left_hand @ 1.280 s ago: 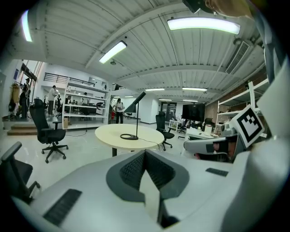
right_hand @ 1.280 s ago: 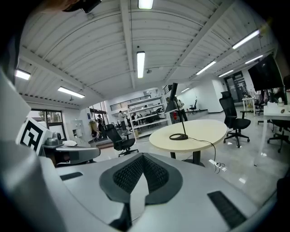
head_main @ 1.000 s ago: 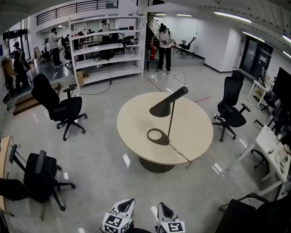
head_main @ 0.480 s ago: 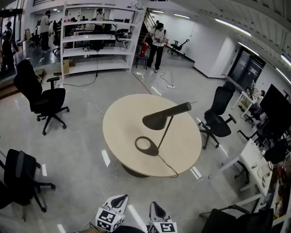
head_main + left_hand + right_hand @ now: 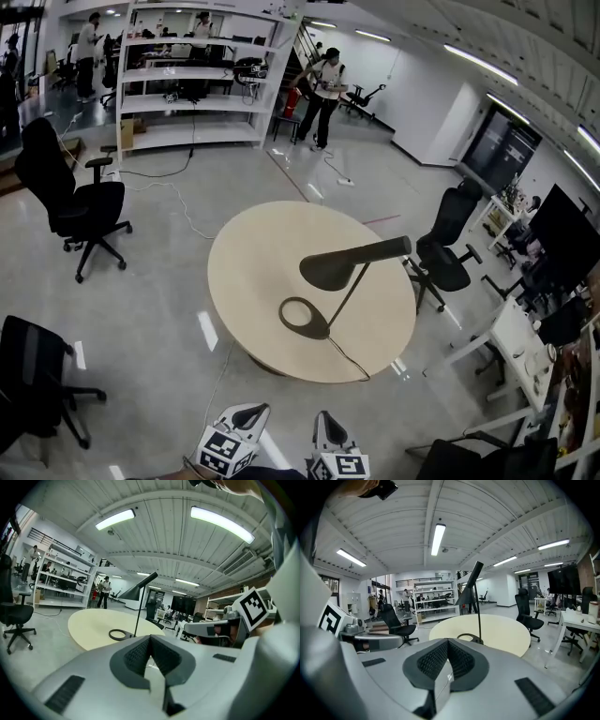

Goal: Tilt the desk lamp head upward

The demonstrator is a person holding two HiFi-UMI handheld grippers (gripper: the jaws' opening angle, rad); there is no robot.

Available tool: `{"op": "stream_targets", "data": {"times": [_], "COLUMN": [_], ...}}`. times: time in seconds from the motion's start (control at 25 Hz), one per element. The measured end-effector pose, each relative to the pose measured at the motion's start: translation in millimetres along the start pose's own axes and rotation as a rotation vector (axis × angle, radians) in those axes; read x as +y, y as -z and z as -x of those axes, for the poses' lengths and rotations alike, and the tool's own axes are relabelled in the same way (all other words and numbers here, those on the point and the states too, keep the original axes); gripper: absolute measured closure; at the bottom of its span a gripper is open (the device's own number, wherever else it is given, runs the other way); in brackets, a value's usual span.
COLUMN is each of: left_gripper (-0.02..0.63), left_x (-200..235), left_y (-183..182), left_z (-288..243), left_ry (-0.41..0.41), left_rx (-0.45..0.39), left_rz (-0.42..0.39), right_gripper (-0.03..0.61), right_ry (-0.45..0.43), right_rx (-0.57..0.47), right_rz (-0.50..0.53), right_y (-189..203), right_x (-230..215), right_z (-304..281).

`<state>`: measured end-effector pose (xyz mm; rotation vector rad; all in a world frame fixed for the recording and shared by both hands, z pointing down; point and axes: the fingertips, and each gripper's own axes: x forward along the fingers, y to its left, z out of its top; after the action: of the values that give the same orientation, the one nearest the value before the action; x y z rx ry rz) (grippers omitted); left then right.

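Note:
A black desk lamp stands on a round beige table (image 5: pixel 253 281). It has a ring base (image 5: pixel 302 317), a thin slanted stem and a cone head (image 5: pixel 333 271) that points down and to the left. Both grippers are well short of the table, at the bottom edge of the head view. My left gripper (image 5: pixel 257 414) and right gripper (image 5: pixel 322 425) are shut with nothing in them. The left gripper view shows the lamp (image 5: pixel 132 592) far beyond the shut left gripper (image 5: pixel 150 641). In the right gripper view the lamp (image 5: pixel 468 594) stands beyond the shut right gripper (image 5: pixel 447 644).
The lamp's cable (image 5: pixel 352 361) runs off the table's near edge. Black office chairs stand to the left (image 5: pixel 70 206) and right (image 5: pixel 441 253) of the table. White shelving (image 5: pixel 197 80) and a person (image 5: pixel 319 94) are at the back. A white desk (image 5: pixel 525 366) is at the right.
The head view has shifted, so the table and lamp sit a little lower and nearer in it. The lamp's pose looks the same. Both grippers stay low and shut.

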<state>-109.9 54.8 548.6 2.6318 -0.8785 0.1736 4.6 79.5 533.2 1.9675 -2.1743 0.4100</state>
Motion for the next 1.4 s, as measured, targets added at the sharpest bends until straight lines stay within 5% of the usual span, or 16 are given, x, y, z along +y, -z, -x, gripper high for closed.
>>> {"op": "stream_targets", "data": {"times": [0.28,0.92,1.16,1.4], "left_gripper": [0.566,0.566,0.566,0.566], "left_x": [20.5,15.7,-3.2,9.6], "left_y": [-9.5,-46.8,-57.1,-71.1], "left_z": [-17.9,-116.7,-153.8,-171.0], "left_ry": [-0.044,-0.291,-0.317,-0.299], "left_rx": [-0.013,-0.054,-0.073,-0.068], "left_rz": [0.028,0.040,0.020,0.019], "right_gripper": [0.565,0.565,0.565,0.565], "right_ry": [-0.029,-0.302,-0.291,-0.279], "right_rx": [0.013,-0.017,-0.010,-0.016], "right_rz": [0.011,0.011,0.014,0.010], "right_y": [-10.8,-38.3,-43.9,-59.2], "right_x": [-8.5,-90.0,-144.2,-153.8], "right_z": [-29.9,-92.8,-99.5,-116.4]}}
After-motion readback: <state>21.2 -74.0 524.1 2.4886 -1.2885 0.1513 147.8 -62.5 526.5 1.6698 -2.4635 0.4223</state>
